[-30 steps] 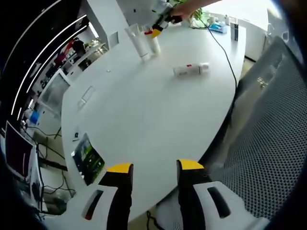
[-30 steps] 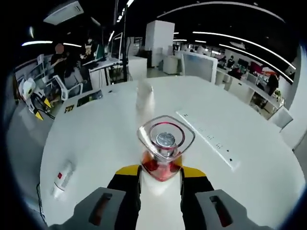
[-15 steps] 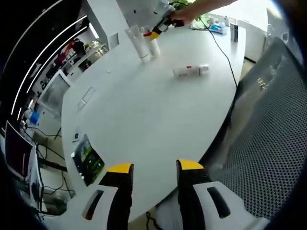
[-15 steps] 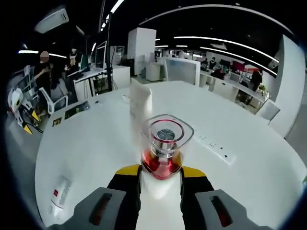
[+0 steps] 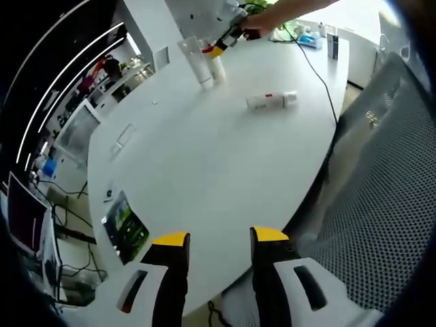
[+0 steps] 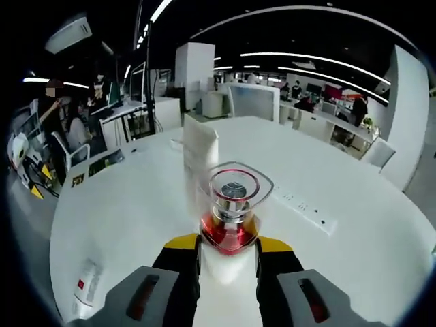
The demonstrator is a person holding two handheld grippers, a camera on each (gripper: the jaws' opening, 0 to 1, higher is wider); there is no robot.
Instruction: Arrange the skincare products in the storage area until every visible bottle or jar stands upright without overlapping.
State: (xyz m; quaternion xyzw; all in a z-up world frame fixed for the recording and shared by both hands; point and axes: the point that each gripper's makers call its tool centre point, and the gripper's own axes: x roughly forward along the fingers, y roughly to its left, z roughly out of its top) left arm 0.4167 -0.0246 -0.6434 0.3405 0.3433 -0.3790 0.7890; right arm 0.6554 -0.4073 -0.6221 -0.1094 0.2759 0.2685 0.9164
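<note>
So the right gripper (image 6: 227,251) was clamped on a red bottle (image 6: 230,231) with a clear cap, holding it upright just above the white table (image 6: 354,272), right next to a tall white tube (image 6: 199,163) that stood on its cap. In the left gripper view you could see that same gripper (image 5: 219,48) way over at the far end of the table, with the person's hand (image 5: 255,22) on it, next to the standing white tube (image 5: 192,60).

Another white tube with a red label (image 5: 271,100) was lying flat on its side, well apart from those two; it also showed at the lower left of the right gripper view (image 6: 85,293).

The left gripper (image 5: 218,240) had its jaws apart with nothing between them, hovering over the near table edge. A mesh chair (image 5: 381,204) sat just beside the table, and a black cable (image 5: 320,75) ran across the far end.
</note>
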